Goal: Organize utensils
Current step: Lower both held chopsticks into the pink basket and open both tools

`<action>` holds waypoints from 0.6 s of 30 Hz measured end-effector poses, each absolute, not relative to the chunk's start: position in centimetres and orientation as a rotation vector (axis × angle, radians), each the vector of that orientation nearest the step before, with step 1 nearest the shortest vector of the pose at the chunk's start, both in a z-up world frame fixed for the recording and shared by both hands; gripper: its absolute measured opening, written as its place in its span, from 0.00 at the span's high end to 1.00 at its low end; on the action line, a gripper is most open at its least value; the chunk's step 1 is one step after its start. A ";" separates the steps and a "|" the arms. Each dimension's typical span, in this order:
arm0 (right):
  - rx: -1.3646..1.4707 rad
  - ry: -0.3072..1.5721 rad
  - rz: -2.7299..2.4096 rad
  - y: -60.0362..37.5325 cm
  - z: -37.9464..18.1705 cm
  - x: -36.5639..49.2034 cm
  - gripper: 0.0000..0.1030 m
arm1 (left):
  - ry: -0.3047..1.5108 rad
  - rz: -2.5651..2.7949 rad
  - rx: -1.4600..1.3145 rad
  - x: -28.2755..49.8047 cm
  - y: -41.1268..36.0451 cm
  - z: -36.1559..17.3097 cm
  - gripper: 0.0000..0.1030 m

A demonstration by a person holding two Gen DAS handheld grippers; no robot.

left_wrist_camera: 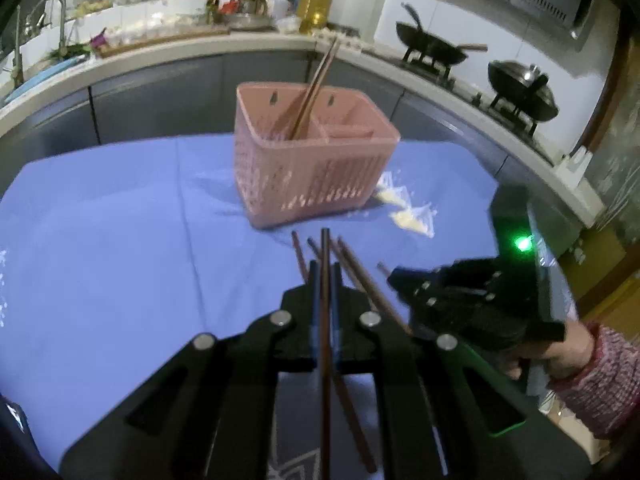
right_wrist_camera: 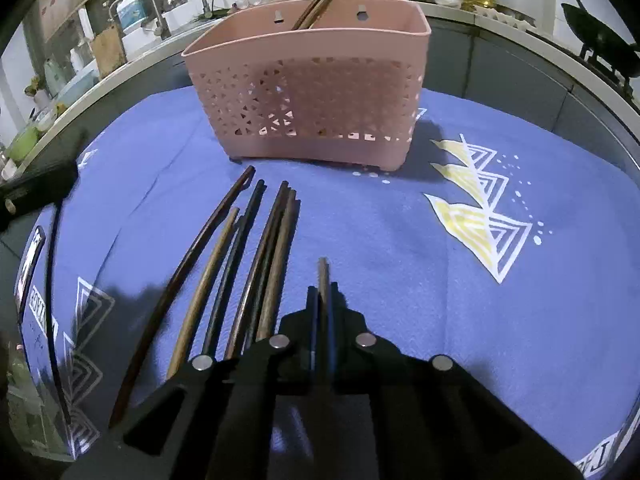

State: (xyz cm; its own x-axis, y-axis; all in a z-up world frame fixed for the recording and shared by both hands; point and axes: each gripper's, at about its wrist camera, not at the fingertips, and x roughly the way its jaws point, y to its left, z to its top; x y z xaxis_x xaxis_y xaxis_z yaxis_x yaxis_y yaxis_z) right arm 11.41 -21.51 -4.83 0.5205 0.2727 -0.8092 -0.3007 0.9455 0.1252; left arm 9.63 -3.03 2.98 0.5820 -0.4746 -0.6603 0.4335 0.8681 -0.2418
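Pinching one chopstick [left_wrist_camera: 325, 264] lengthwise, the left gripper [left_wrist_camera: 325, 276] pointed it toward the pink basket [left_wrist_camera: 312, 168] for dropping in, while the right gripper [right_wrist_camera: 323, 300] likewise clamped another chopstick [right_wrist_camera: 322, 276] beside the loose chopsticks [right_wrist_camera: 248, 248].

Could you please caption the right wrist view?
Right tool grips one chopstick before the pink basket.

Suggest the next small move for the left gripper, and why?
Probably lift and carry forward to the pink basket. The left gripper is shut on one chopstick, and a pair of chopsticks already stands in the basket's left compartment; the rest lie on the blue cloth.
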 end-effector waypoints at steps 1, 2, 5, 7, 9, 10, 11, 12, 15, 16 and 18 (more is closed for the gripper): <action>0.000 0.953 0.358 -21.8 -4.4 11.3 0.96 | 0.770 -0.536 -0.063 9.4 -2.9 3.7 0.96; 0.041 0.933 0.373 -22.3 -3.6 11.0 0.96 | 0.748 -0.543 -0.068 9.2 -2.8 4.5 0.96; 0.145 0.797 0.435 -23.6 0.4 9.5 0.96 | 0.685 -0.560 -0.082 8.8 -2.6 7.0 0.96; 0.173 0.701 0.459 -24.0 3.1 8.7 0.96 | 0.633 -0.570 -0.097 8.8 -2.5 9.1 0.96; 0.200 0.599 0.481 -24.6 5.8 8.2 0.96 | 0.580 -0.572 -0.104 8.9 -2.5 11.3 0.96; 0.207 0.557 0.485 -24.7 7.0 8.1 0.96 | 0.546 -0.573 -0.107 9.0 -2.5 12.7 0.96; 0.212 0.520 0.487 -24.8 8.0 8.2 0.96 | 0.525 -0.574 -0.108 9.2 -2.5 13.7 0.96; 0.218 0.478 0.489 -24.9 9.2 8.3 0.96 | 0.502 -0.572 -0.107 9.5 -2.6 14.8 0.96; 0.227 0.394 0.485 -24.9 11.9 9.3 0.96 | 0.426 -0.557 -0.093 10.7 -3.1 18.3 0.96; 0.234 0.363 0.483 -24.9 13.0 10.1 0.96 | 0.410 -0.551 -0.089 11.0 -3.1 19.1 0.96; 0.245 0.298 0.475 -24.8 15.3 11.4 0.96 | 0.365 -0.530 -0.082 12.3 -3.5 21.2 0.96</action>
State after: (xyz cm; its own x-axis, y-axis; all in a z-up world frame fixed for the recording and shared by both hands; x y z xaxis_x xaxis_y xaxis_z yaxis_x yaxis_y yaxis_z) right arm 11.37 -24.78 15.27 0.8477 0.4812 -0.2232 -0.4106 0.8617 0.2981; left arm 12.30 -3.50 21.21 0.8001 -0.5080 -0.3189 0.4790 0.8612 -0.1701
